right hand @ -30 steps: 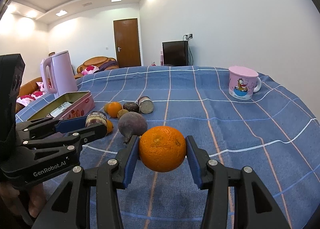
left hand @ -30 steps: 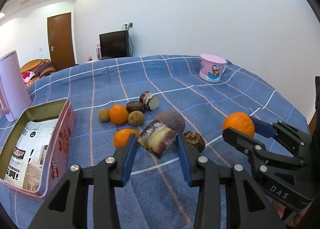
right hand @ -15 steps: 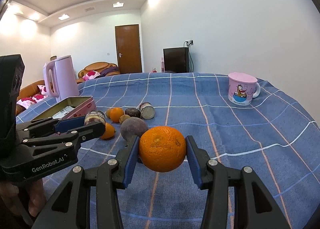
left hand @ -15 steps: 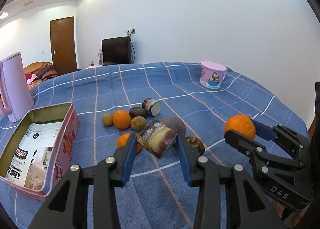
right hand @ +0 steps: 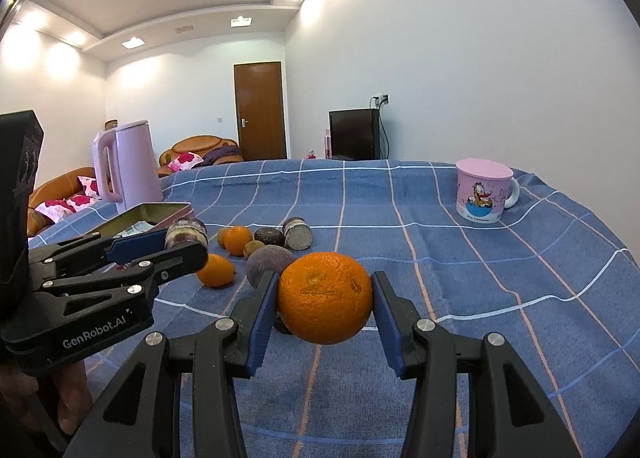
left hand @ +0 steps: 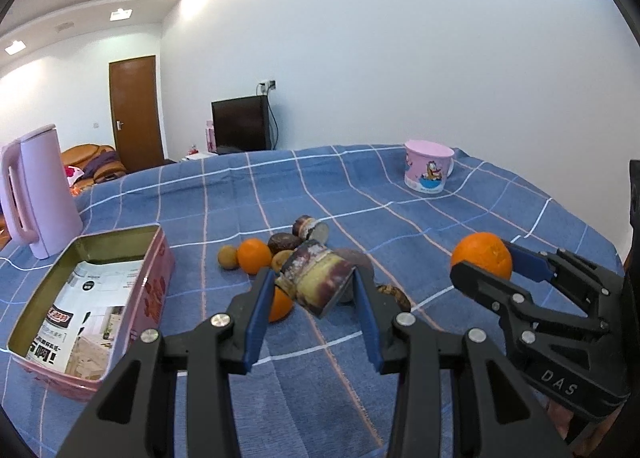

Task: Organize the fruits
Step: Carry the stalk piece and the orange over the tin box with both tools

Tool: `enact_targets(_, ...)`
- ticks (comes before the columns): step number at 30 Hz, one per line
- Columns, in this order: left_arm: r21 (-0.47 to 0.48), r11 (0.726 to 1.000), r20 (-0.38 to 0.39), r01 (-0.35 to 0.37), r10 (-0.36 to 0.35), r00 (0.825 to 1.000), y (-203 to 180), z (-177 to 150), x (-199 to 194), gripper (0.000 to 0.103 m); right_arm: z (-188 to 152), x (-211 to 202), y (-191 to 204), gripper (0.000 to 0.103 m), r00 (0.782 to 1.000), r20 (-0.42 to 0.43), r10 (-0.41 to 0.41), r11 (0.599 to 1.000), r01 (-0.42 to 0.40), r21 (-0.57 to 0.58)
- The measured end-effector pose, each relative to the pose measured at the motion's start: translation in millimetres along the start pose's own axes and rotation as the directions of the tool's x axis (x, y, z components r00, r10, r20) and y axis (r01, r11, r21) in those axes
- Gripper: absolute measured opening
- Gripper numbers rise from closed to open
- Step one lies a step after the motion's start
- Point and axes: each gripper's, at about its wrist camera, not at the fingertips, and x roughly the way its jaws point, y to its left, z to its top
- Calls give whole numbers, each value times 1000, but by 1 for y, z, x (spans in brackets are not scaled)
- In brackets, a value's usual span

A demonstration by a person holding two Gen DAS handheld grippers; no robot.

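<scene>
My left gripper [left hand: 314,290] is shut on a cut purple yam piece [left hand: 316,282] and holds it above the blue checked cloth; the gripper also shows in the right wrist view [right hand: 184,244]. My right gripper [right hand: 324,298] is shut on a large orange [right hand: 325,297], held above the cloth; that orange also shows in the left wrist view [left hand: 482,261]. Below lie several fruits: an orange [left hand: 254,256], another orange [right hand: 216,270], a round purple fruit [right hand: 268,262], small brown fruits and a second cut piece [right hand: 298,233]. An open pink tin [left hand: 92,298] stands to the left.
A pink kettle [left hand: 38,189] stands behind the tin at the far left. A pink cartoon mug [right hand: 482,191] stands at the back right of the table. The cloth's edge falls away on the right.
Both grippers have risen a little with their loads; the fruits on the cloth sit lower and farther in both views. The grips have not changed.
</scene>
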Motion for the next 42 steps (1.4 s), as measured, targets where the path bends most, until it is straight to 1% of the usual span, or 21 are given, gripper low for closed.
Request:
enact_targets(3, -7, 1000, -5, 0, 0, 1000, 4, 1, -3, 42, 1, 1, 4, 48, 1000, -6, -21, 1000, 21, -21)
enact_targets(6, -11, 1000, 6, -26, 26, 1000, 11, 2, -9, 42, 4, 5, 9, 48, 999, -22, -24, 999, 23, -39)
enact_targets(12, -47, 993, -4, -104, 104, 995, 39, 6, -16, 42, 16, 16, 22, 48, 998, -39, 39, 999, -40, -29)
enact_targets(21, -110, 976, -23, -187, 186, 982, 79, 9, -20, 42, 36, 30, 60, 48, 993, -42, 112, 990, -116, -86)
enact_targets(26, -131, 968, -29, -213, 211, 977, 96, 10, -22, 42, 46, 37, 77, 48, 988, -47, 146, 982, -150, -110)
enact_targets(33, -163, 955, -58, -248, 241, 969, 119, 7, -21, 42, 56, 49, 97, 48, 983, -59, 176, 973, -183, -144)
enact_targets(42, -173, 945, -86, -277, 266, 960, 134, 5, -18, 42, 65, 61, 121, 48, 975, -66, 210, 960, -219, -177)
